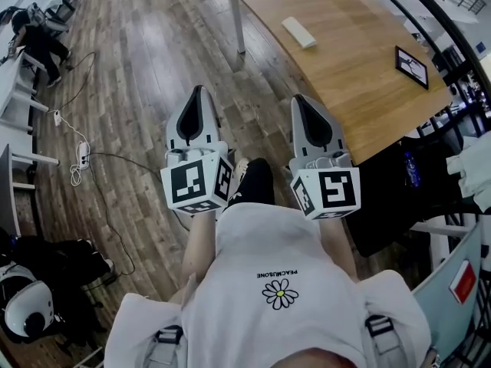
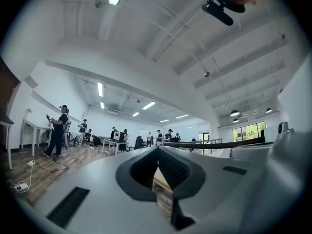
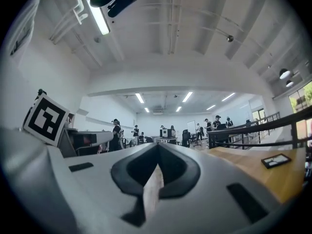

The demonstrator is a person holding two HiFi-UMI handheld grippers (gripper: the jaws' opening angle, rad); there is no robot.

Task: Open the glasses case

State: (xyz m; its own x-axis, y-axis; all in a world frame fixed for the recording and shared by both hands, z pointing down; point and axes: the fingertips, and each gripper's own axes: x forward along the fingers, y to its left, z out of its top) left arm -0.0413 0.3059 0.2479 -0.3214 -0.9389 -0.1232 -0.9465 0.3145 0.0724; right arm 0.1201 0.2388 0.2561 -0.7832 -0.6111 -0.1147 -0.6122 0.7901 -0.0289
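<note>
A white oblong object [image 1: 299, 32], possibly the glasses case, lies on the wooden table [image 1: 345, 60] ahead and to the right, far from both grippers. I hold my left gripper [image 1: 198, 90] and right gripper [image 1: 301, 98] side by side over the floor in front of the person's body. Both point forward, roughly level. The left gripper [image 2: 157, 149] has its jaws pressed together with nothing between them. The right gripper [image 3: 157, 145] is likewise shut and empty. The case does not show in either gripper view.
A black-framed tablet [image 1: 411, 66] lies near the table's right edge. A table leg [image 1: 238, 25] stands ahead. A cable and power strip [image 1: 83, 156] run over the wood floor at left. A white helmet [image 1: 29, 311] sits at bottom left. Several people stand at distant desks [image 2: 58, 130].
</note>
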